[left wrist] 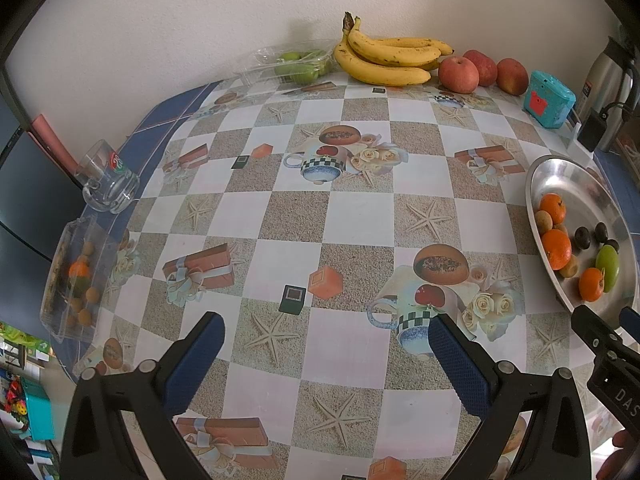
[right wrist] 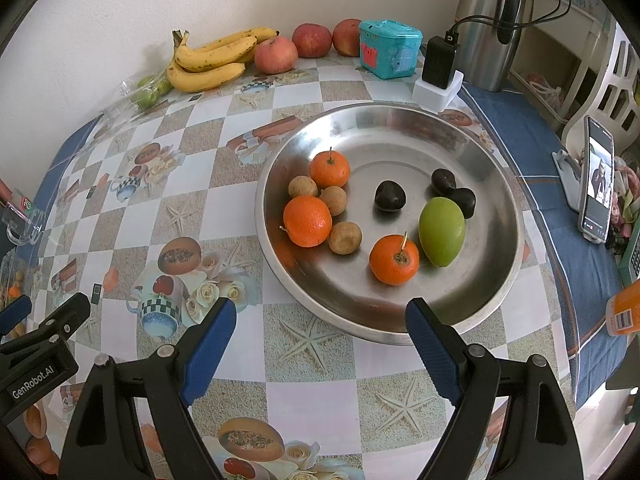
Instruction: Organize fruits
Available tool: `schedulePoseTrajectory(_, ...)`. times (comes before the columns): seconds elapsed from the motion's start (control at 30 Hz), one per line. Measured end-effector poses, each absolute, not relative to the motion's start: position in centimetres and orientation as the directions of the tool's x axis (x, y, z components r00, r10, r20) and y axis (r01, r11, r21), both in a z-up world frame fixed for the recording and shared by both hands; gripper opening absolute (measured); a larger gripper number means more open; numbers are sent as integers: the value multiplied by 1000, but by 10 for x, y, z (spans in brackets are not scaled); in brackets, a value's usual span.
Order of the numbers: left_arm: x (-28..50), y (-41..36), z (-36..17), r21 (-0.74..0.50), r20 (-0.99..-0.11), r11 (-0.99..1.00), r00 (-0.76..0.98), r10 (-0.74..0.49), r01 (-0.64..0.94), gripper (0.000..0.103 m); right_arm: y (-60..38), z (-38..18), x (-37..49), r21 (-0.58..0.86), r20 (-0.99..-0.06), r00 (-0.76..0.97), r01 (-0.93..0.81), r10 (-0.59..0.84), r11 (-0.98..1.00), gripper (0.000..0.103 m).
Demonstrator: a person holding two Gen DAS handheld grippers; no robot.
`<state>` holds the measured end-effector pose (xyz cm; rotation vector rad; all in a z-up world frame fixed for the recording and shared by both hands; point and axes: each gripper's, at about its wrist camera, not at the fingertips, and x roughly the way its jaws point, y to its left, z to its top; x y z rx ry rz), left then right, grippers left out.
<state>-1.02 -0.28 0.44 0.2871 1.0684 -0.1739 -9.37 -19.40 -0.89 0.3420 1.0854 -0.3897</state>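
Observation:
A round steel tray (right wrist: 400,132) holds three oranges (right wrist: 307,221), three small brown fruits (right wrist: 345,237), three dark fruits (right wrist: 389,196) and a green fruit (right wrist: 441,230). My right gripper (right wrist: 320,332) hovers open just in front of the tray's near rim, nothing between its blue pads. My left gripper (left wrist: 326,344) stands open over the patterned tablecloth, with the tray (left wrist: 576,184) to its right. Bananas (left wrist: 384,58) and three apples (left wrist: 458,74) lie against the back wall. A clear box (left wrist: 72,276) at the left edge holds an orange and small brown fruits.
A clear pack of green fruits (left wrist: 298,64) lies left of the bananas. A glass mug (left wrist: 106,178) lies near the left edge. A teal box (right wrist: 390,48), a charger (right wrist: 439,62), a steel thermos (right wrist: 490,20) and a phone on a stand (right wrist: 598,178) crowd the right side.

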Motion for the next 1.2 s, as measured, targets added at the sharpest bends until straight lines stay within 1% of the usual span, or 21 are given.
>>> schedulePoseTrajectory(1.2, -9, -1, 5, 143, -877, 948, 480, -12, 285, 103, -198, -9, -95, 88, -904, 407, 478, -131, 874, 87)
